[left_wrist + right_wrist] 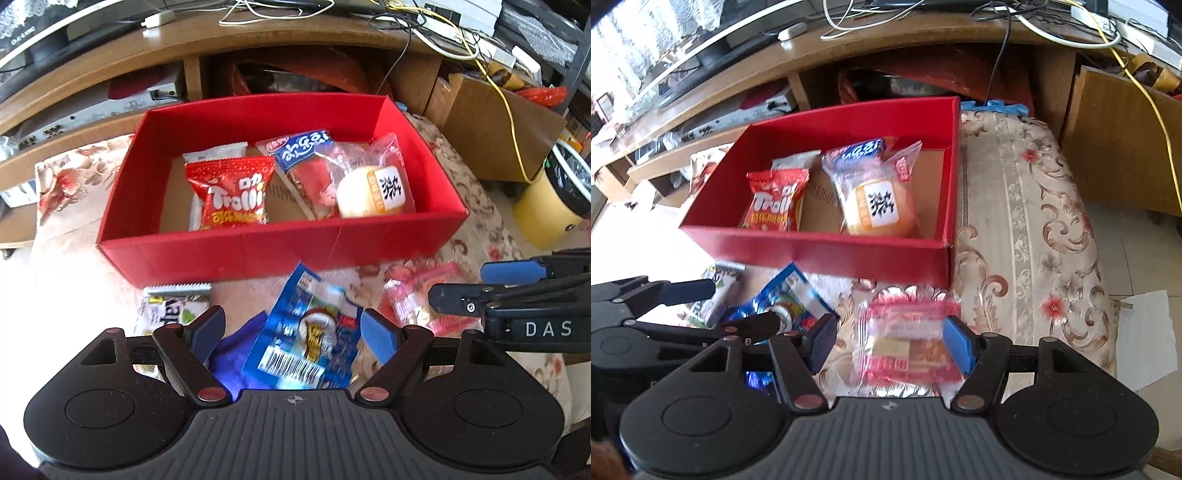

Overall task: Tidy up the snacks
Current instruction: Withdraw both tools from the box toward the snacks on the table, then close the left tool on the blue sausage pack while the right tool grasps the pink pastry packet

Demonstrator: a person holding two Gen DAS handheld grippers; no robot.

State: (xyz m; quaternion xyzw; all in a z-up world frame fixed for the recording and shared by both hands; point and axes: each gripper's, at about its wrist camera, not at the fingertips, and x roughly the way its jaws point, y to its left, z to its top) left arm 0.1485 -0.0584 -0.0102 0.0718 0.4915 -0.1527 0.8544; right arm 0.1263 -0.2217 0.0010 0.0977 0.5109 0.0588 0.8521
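Note:
A red box (pixel 258 254) (pixel 827 251) holds a red Trolli bag (pixel 231 195) (pixel 775 203), a white packet (pixel 216 153), a blue-topped packet (pixel 306 166) and a clear-wrapped bun (pixel 373 190) (pixel 881 205). My left gripper (pixel 293 334) is open around a blue packet (pixel 310 339) (pixel 790 302) lying in front of the box. My right gripper (pixel 890 345) is open around a pink clear-wrapped snack (pixel 908 343) (pixel 417 302). The right gripper's fingers (pixel 513 273) show in the left view.
A green-and-white packet (pixel 170 306) lies left of the blue one. All rest on a floral cloth (pixel 1027 240). A wooden desk (pixel 258 40) with cables stands behind, a yellow bin (pixel 554 199) to the right, and white paper (pixel 1145 343) on the floor.

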